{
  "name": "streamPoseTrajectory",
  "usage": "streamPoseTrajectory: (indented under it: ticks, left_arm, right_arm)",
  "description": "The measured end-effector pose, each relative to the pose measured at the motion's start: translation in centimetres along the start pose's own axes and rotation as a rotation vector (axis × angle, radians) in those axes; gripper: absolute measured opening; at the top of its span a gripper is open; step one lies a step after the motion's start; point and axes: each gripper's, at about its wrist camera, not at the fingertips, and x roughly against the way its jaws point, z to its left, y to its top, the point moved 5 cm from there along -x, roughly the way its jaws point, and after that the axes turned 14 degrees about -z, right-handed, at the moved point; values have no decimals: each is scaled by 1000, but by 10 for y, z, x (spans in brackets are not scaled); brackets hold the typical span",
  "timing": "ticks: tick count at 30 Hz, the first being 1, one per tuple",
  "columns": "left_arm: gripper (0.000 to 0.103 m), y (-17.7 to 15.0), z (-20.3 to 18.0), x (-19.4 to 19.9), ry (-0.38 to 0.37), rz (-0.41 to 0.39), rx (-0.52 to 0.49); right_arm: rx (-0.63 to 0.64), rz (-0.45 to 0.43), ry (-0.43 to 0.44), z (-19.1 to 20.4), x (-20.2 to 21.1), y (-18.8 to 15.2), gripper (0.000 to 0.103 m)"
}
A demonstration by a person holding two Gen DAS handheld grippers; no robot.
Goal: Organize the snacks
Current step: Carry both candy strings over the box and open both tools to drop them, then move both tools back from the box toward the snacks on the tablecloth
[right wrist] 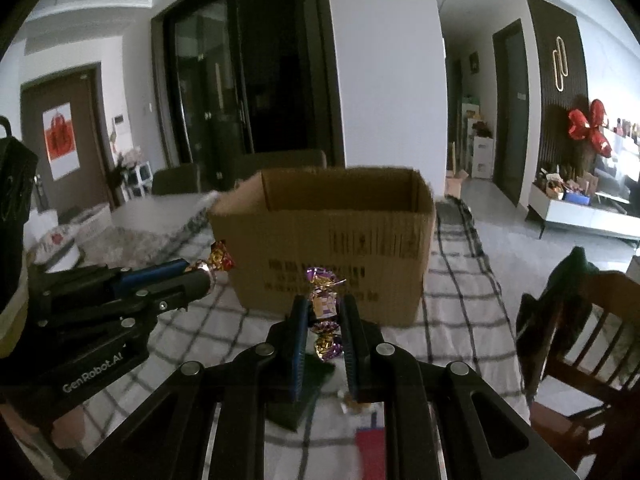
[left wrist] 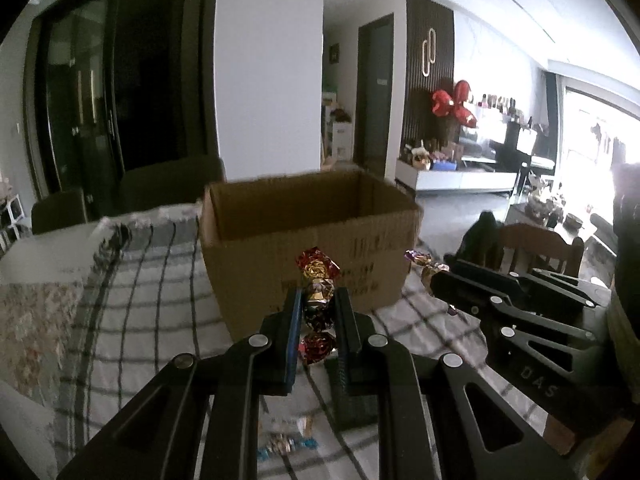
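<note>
Sweets are held in both grippers above a table covered by a checked cloth [left wrist: 152, 280]. The left gripper [left wrist: 318, 300] is closed on a red-and-gold wrapped sweet [left wrist: 318, 280], which is pinched upright between the jaws. The right gripper [right wrist: 326, 308] is closed on a purple-and-gold wrapped sweet [right wrist: 324, 300] in the same way. An open cardboard box [right wrist: 332, 248] is set on the cloth just beyond both grippers, its near top edge level with the sweets' upper twists and its inside seen to be bare as far as it shows. Open cloth is left to the right of the box up to the table's edge, where a wooden chair [right wrist: 592, 320] is placed near. More wrapped sweets [left wrist: 286, 442] are left on the cloth below the left gripper. Dark print is carried on the box's near wall, too blurred to be read. "GenRobot.AI" is printed in white on the left gripper's body in the right wrist view, and "DAS" on the right gripper's in the left wrist view.
</note>
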Motion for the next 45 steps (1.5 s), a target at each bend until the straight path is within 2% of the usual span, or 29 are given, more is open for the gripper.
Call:
streamPoseTrajectory:
  ticks: [8,15,21,35,36,37,39,41,45]
  left_arm:
    - [17,40,7,-5,22,-97,-23]
    - [17,66,17,-22,30,-133,-40]
    - [17,76,25,-43,24,-127,-22]
    - [17,77,44,-111,25,-26,51]
    - [23,77,44,-114,28,-21,50]
    - [38,77,44,-116,30,-16,46]
    - [53,77,44,-115,50,-23,40]
    - [54,77,44,-111,62,-30,27]
    - [58,75,38,-95,80,-45,0]
  right_arm:
    - [-6,-93,-4,-7,-10,43,18]
    - [17,-149,-14,-14,-27,72,18]
    - [19,-150,-11,-18,-46,83,18]
    - [29,-90,-29,-29,-101,87,18]
    - [27,-85,-31,-31,-104,87,18]
    - [24,-78,-32,-33,-107,86,18]
    - [14,-63,-38,-36,-109,85,20]
    - [-2,-58,-51,-41,-109,83,41]
    - [7,-67,-78,-44,-99,79,42]
